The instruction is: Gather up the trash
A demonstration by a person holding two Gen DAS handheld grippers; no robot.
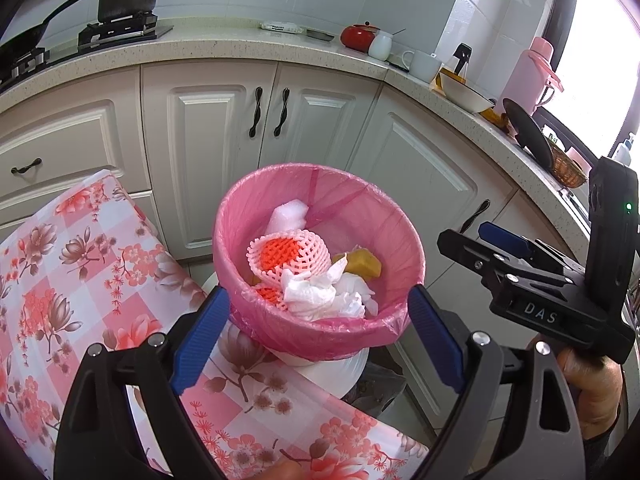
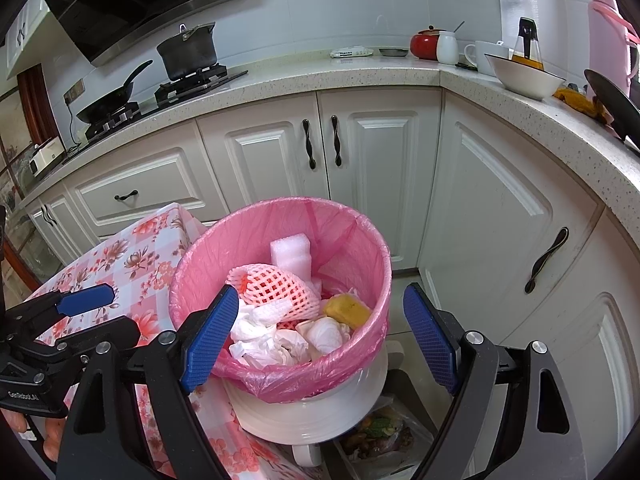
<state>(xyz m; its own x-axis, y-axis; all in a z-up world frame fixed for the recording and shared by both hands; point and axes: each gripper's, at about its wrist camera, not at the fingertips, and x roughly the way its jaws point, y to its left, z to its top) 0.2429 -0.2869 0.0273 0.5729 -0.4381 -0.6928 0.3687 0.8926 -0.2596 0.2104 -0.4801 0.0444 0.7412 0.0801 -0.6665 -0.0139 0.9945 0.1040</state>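
A small white trash bin (image 1: 340,368) (image 2: 316,412) lined with a pink bag (image 1: 384,216) (image 2: 360,240) stands at the corner of a floral-cloth table. It holds a pink foam fruit net (image 1: 280,256) (image 2: 272,288), crumpled white tissues (image 1: 320,296) (image 2: 272,340), a white foam block (image 1: 288,216) (image 2: 292,252) and a yellow sponge (image 1: 362,264) (image 2: 348,310). My left gripper (image 1: 320,336) is open, blue pads either side of the bin rim. My right gripper (image 2: 320,336) is open above the bin, and shows at the right in the left wrist view (image 1: 492,252).
The floral tablecloth (image 1: 80,280) (image 2: 128,256) covers the table at left. White cabinets (image 1: 208,152) (image 2: 380,168) and an L-shaped counter with a stove, pots, bowls and a pink thermos (image 1: 528,76) lie beyond. A bag of food waste (image 2: 380,436) lies on the floor below.
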